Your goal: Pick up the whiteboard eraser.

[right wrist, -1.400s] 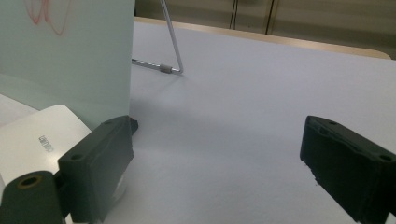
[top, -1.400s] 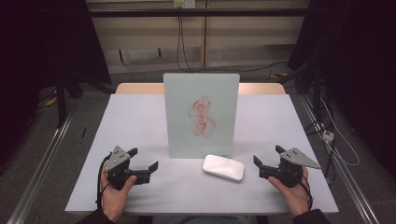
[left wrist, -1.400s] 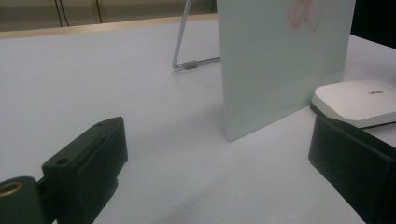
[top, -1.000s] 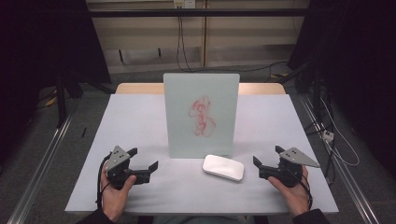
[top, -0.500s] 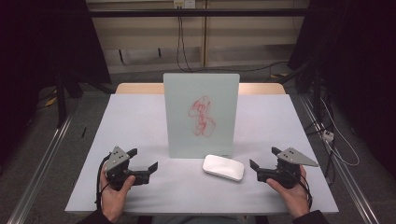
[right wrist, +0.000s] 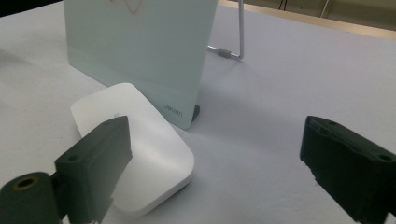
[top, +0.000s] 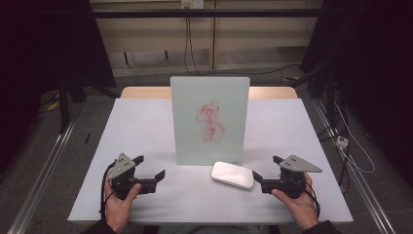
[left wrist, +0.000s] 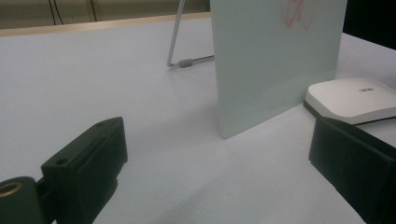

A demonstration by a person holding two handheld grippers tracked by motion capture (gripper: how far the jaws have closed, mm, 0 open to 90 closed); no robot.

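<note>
- Table (top: pixel 146 122): a pale grey-white top seen from the high view, with a strip of wood showing along its far edge.
- Glass drawing board (top: pixel 210 120): a pale green panel standing near the table's middle, leaning slightly back on a wire stand (left wrist: pixel 176 39); a small printed label sits at its lower corner in the right gripper view.
- Red scribble (top: pixel 210 121): loose marker lines at the centre of the board's front face.
- White eraser (top: pixel 233 175): a flat, rounded white block with a dark underside, lying on the table just in front of the board's lower right corner, close to it but apart.
- Left gripper (top: pixel 150 168): held low over the table's near left by the person's left hand (top: pixel 118 202); jaws stand wide apart, holding nothing, well apart from the board.
- Right gripper (top: pixel 265 173): held by the person's right hand (top: pixel 298 202) at the near right; jaws spread wide and empty, just beside the eraser's right end. In the right gripper view one jaw overlaps the eraser; contact cannot be told.
</note>
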